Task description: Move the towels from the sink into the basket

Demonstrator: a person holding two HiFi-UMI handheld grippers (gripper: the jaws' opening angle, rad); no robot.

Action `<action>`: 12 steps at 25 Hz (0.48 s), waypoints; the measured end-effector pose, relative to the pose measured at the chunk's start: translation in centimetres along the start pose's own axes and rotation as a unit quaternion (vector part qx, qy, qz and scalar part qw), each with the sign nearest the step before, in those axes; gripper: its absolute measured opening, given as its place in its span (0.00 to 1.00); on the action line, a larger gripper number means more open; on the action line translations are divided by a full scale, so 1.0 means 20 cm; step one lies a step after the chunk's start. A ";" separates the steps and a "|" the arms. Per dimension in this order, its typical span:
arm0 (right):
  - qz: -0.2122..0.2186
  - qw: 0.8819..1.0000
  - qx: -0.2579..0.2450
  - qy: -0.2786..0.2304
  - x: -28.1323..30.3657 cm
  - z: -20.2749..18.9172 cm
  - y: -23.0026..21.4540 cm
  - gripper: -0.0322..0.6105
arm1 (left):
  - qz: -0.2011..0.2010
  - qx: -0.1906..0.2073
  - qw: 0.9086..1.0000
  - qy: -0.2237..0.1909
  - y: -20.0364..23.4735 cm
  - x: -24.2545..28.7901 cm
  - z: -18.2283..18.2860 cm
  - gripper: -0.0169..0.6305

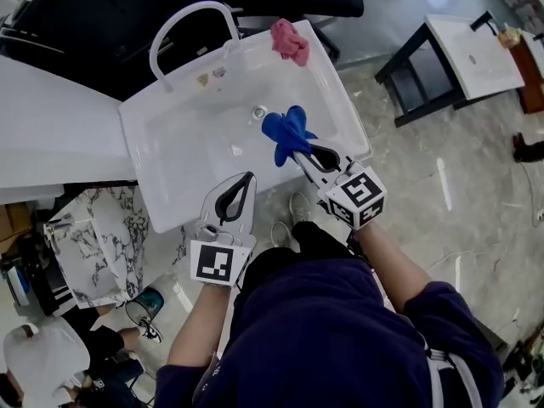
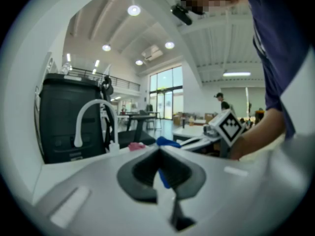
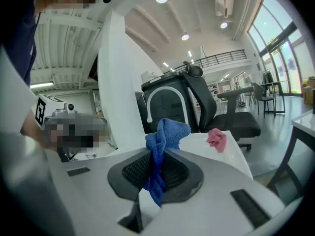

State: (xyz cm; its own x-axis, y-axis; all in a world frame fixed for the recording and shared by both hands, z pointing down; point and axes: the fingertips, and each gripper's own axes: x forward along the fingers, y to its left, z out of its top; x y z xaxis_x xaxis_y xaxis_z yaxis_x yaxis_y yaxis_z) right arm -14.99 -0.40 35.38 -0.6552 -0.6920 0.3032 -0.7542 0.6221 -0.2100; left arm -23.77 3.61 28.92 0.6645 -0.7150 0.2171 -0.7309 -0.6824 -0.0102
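**Two towels, one sink, two tools.**

The sink [image 1: 183, 143] is a single rectangular basin of smooth, glossy white, with rounded inner corners and a broad flat rim. One round metal drain [image 1: 259, 110] sits near its middle. One faucet [image 1: 194, 5], a thin white tube bent into a tall arch, rises from the far left corner of the rim.

The blue towel [image 1: 287, 134] is soft, looped cloth. It is bunched into a knot beyond the tips of the right tool [image 1: 304, 153], over the right part of the basin and near the right rim. The right tool's ribbed dark pads are clenched on it, and a tail of the cloth hangs down between them. The pink towel [image 1: 291, 42] is crumpled into a small heap on the far right corner of the rim, well apart from both tools.

The left tool [image 1: 246, 179] has its jaws pressed together with nothing in them. Its tips are at the sink's near edge, to the left of the right tool.

The basin floor is bare around the drain. Pale veined floor [image 1: 442, 194] lies open to the right of the sink.
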 end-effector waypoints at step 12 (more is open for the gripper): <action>-0.115 0.993 0.011 -0.021 -0.47 -0.11 0.27 0.12 | -0.114 0.022 0.993 -0.032 -0.31 -0.27 0.02 0.03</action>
State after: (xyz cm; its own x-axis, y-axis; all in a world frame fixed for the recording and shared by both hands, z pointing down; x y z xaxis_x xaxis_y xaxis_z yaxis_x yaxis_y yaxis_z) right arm -12.85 10.31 33.33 -0.4667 -0.8299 0.3058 -0.8844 0.4385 -0.1597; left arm -22.75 11.72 27.36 0.8212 -0.5488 0.1564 -0.5541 -0.8324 -0.0113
